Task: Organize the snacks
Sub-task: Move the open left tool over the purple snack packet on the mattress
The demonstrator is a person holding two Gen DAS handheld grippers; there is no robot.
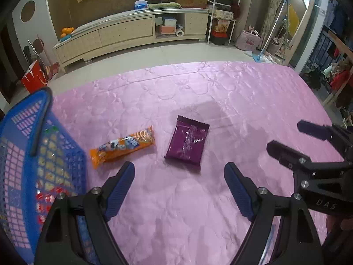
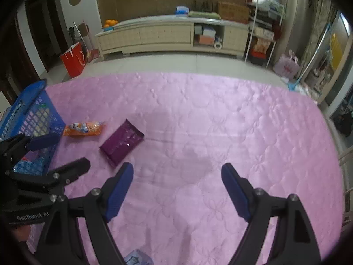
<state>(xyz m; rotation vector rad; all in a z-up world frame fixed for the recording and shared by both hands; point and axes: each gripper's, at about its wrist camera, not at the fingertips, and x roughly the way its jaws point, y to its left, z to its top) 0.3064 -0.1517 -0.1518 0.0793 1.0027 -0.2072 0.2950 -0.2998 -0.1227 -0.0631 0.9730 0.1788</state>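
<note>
Your left gripper (image 1: 179, 172) and right gripper (image 2: 177, 173) both hover with fingers spread wide, gripping nothing. The purple packet (image 1: 187, 143) lies flat at centre frame in the left view, just right of the orange packet (image 1: 123, 146), which sits beside the blue basket (image 1: 19, 154) at lower left. Lower the left gripper squarely over the purple packet, pinching across its narrow width before lifting.

Two snack packets lie side by side on the bed (image 1: 220, 92), apart: long packet (image 1: 122, 148) left, flat pouch (image 1: 187, 143) right. Basket (image 1: 28, 154) at bed's left edge, just left of the long packet, holding more packets. Cabinet (image 1: 132, 33) behind, across the floor.
</note>
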